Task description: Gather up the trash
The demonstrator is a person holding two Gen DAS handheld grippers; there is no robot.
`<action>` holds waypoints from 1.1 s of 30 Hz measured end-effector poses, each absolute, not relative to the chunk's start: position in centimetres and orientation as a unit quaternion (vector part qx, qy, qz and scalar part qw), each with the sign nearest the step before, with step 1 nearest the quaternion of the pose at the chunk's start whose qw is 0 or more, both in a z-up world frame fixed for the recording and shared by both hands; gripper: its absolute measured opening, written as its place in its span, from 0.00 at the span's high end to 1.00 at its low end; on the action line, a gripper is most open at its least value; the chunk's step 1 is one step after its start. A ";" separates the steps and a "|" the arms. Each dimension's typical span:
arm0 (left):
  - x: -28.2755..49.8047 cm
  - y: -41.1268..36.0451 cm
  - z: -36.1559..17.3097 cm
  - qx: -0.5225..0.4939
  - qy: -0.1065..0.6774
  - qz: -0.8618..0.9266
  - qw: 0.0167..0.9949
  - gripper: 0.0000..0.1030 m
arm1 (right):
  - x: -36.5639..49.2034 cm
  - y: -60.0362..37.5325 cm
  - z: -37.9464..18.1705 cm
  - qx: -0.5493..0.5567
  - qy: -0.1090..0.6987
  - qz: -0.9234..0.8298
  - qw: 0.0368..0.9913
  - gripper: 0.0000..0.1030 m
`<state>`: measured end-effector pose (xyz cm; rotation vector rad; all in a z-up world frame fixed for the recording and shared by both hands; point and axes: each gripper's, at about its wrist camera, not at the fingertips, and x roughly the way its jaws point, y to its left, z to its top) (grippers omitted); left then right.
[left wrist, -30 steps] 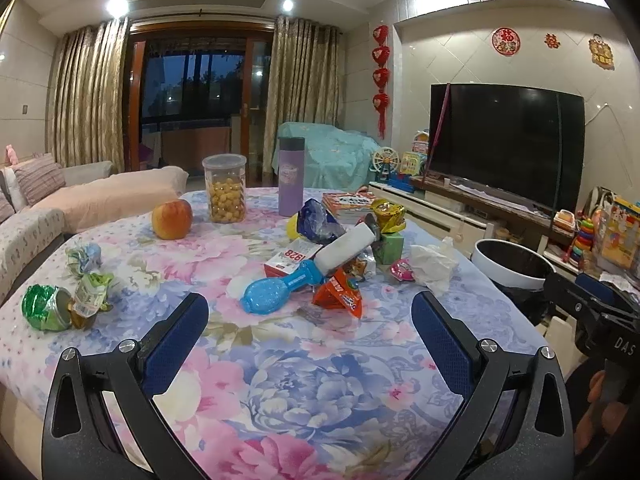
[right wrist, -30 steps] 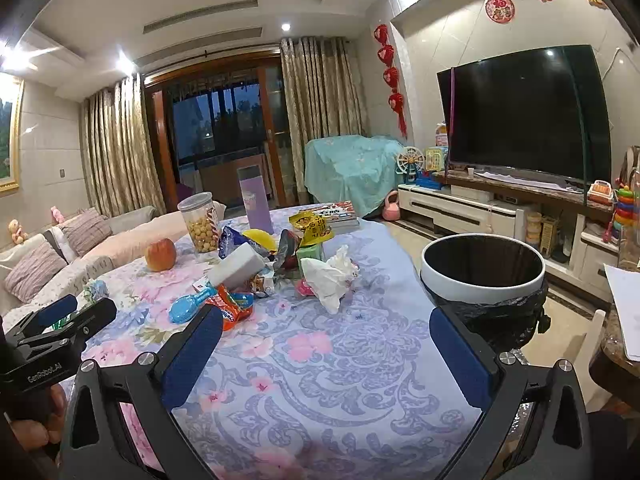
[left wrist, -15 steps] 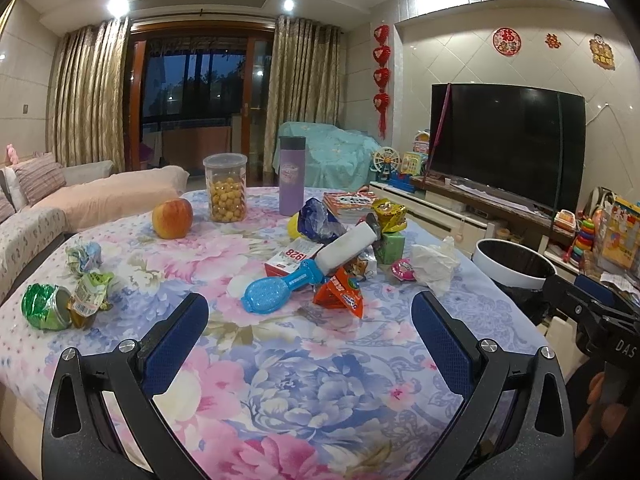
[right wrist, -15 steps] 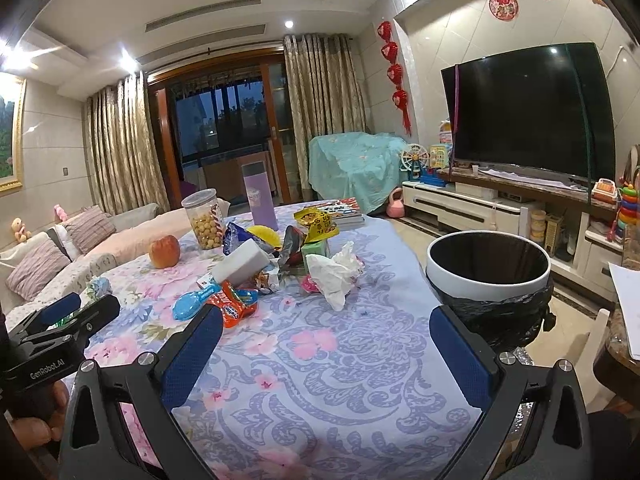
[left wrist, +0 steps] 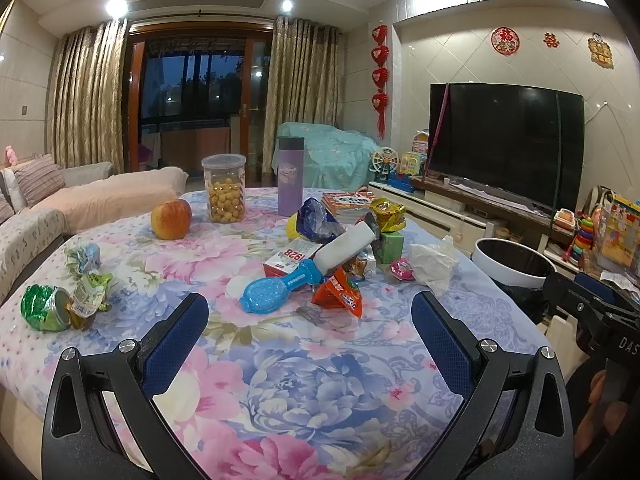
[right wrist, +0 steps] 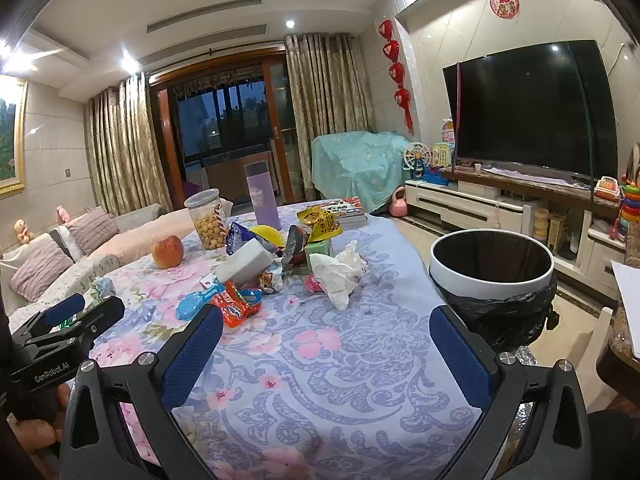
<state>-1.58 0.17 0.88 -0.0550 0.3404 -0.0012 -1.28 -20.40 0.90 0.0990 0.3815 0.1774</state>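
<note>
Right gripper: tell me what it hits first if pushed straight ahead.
Probably the crumpled white tissue on the tablecloth; the right gripper is open and empty, with only bare cloth before it. Depth is uncertain.

Crumpled wrappers [left wrist: 338,294] and tissue [left wrist: 432,262] litter table [left wrist: 320,380].

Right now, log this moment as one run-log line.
left tongs: open, empty | right tongs: open, empty | crumpled tissue: on table, near bin side | trash bin: beside table, black liner | nothing collected yet

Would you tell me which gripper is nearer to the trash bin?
The right gripper: the trash bin stands just ahead beside its right finger. The left gripper sits farther left over the table.
</note>
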 end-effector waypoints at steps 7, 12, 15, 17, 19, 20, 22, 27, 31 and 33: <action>-1.4 0.0 0.6 -0.025 0.172 -0.001 0.985 0.00 | -1.3 -20.3 0.8 0.050 0.190 0.090 0.976 0.00; -1.2 0.0 0.2 -0.028 0.175 -0.003 0.984 0.00 | -1.1 -20.4 0.7 0.054 0.193 0.092 0.975 0.00; -1.0 0.4 0.1 -0.039 0.177 -0.004 0.983 0.00 | -1.0 -20.5 0.7 0.057 0.196 0.094 0.974 0.00; -0.7 0.6 0.0 -0.044 0.181 -0.001 0.983 0.00 | -0.8 -20.6 0.6 0.059 0.199 0.096 0.974 0.00; -0.2 0.7 -0.2 -0.041 0.186 0.007 0.982 0.00 | -0.6 -20.7 0.5 0.060 0.202 0.095 0.973 0.00; 0.0 0.7 -0.3 -0.040 0.189 0.011 0.981 0.00 | -0.4 -20.8 0.5 0.061 0.204 0.097 0.972 0.00; 0.7 0.7 -0.7 -0.037 0.199 0.013 0.979 0.00 | -0.1 -20.9 0.5 0.064 0.208 0.099 0.971 0.00; 2.6 1.0 -1.5 -0.041 0.232 0.012 0.972 0.00 | 1.4 -21.2 0.3 0.070 0.226 0.106 0.966 0.00; 4.4 0.9 -2.2 -0.044 0.258 0.006 0.965 0.00 | 3.2 -21.4 -0.2 0.075 0.251 0.113 0.958 0.00; 5.5 0.9 -2.7 -0.051 0.277 0.003 0.960 0.00 | 4.0 -21.4 -0.5 0.077 0.260 0.113 0.956 0.00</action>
